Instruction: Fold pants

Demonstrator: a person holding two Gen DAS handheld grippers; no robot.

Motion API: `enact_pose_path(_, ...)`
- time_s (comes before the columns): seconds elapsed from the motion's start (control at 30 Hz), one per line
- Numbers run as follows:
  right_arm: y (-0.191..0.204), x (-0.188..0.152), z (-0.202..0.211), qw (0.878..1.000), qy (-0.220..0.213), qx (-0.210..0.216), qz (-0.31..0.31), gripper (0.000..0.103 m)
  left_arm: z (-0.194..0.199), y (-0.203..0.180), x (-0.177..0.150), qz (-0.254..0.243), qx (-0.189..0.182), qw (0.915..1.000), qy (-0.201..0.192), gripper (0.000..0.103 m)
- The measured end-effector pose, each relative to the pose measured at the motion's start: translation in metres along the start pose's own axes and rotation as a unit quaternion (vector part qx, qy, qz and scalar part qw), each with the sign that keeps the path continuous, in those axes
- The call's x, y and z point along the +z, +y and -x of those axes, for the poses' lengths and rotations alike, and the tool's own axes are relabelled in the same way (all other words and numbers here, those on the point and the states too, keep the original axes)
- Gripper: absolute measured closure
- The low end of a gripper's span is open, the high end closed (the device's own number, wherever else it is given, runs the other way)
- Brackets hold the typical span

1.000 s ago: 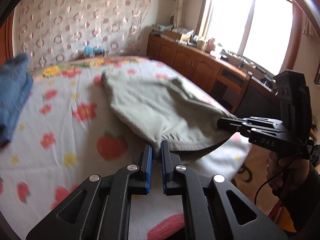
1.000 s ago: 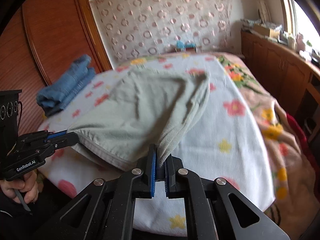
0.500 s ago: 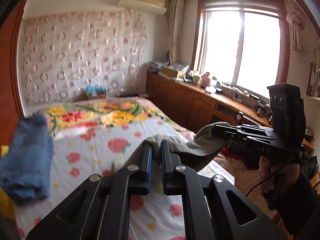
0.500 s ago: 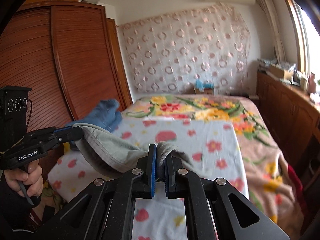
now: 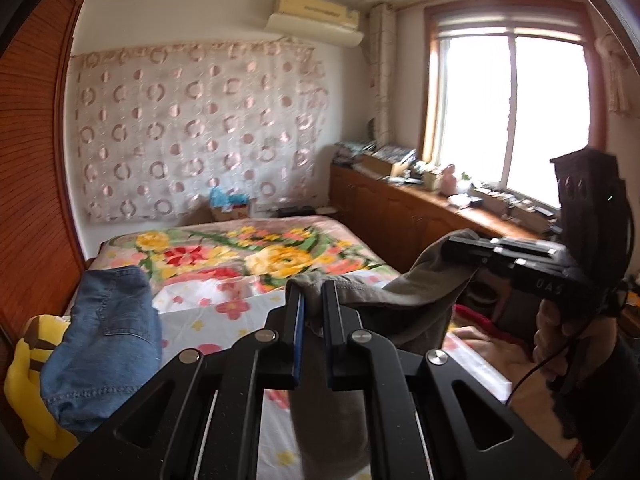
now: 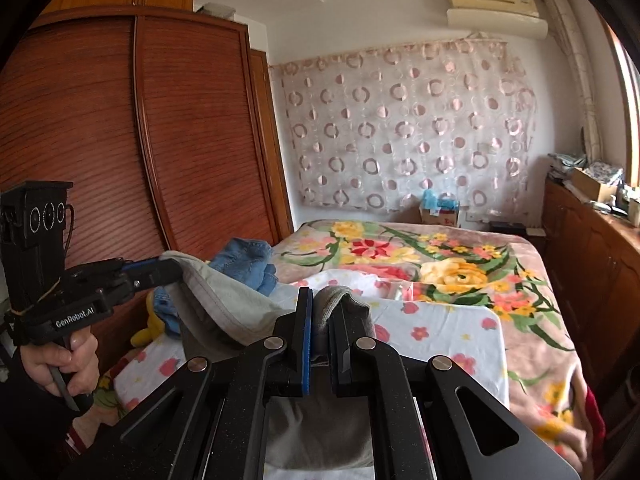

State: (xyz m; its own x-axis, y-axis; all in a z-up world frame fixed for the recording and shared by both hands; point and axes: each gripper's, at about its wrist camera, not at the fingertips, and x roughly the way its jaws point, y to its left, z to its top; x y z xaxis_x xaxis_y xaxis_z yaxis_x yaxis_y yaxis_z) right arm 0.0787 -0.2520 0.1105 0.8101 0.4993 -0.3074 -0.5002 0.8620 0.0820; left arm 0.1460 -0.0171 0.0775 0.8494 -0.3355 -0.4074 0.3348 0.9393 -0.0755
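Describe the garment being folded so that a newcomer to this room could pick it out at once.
Start at the flowered bed. Above its near end, the grey-green pants hang slung between the left gripper and right gripper, both clamped on them. The blue jeans lie untouched by the wardrobe.

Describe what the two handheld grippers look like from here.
Both grippers are matte black with silver rivets and blue finger pads. The left gripper reads "GenRobot.AI" in white; the right gripper shows "DAS" and trails a black cable. The person wears dark sleeves.
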Motion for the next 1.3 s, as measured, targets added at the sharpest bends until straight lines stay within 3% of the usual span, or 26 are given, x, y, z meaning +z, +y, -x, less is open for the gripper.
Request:
enact_pose_path(0.13,-0.019,0.028,-0.057,1.000,0.007,-0.005,-0.008,0.097,-0.042,0.032,0.027,0.006,0.036,0.9993,0.001,0.095)
enact_pose_path(0.3,-0.018,0.079,-0.097,1.000,-0.021,-0.021,-0.006,0.097,-0.053,0.045,0.077,-0.012,0.060,0.9973,-0.041,0.095)
enact_pose_path(0.4,-0.018,0.086,-0.113,0.999,-0.022,-0.028,-0.010,0.097,-0.057,0.050,0.078,-0.016,0.070,0.9972,-0.021,0.095)
enact_pose_path(0.53,-0.008,0.047,-0.141,0.999,0.032,-0.022,-0.005,0.097,-0.064,0.051,0.040,-0.015,0.066,0.9975,0.019,0.095)
enact_pose_path(0.77,0.015,-0.033,-0.170,0.992,0.124,-0.018,0.003,0.097,-0.068,0.039,-0.053,0.005,0.049,0.9938,0.099,0.095)
enact_pose_path(1.07,0.015,-0.072,-0.180,0.984,0.177,0.002,-0.028,0.097,-0.053,0.017,-0.131,0.039,0.028,0.9880,0.147,0.095)
enact_pose_path(1.3,0.004,-0.091,-0.184,0.980,0.193,0.005,-0.050,0.097,-0.055,0.014,-0.156,0.057,0.030,0.9842,0.165,0.095)
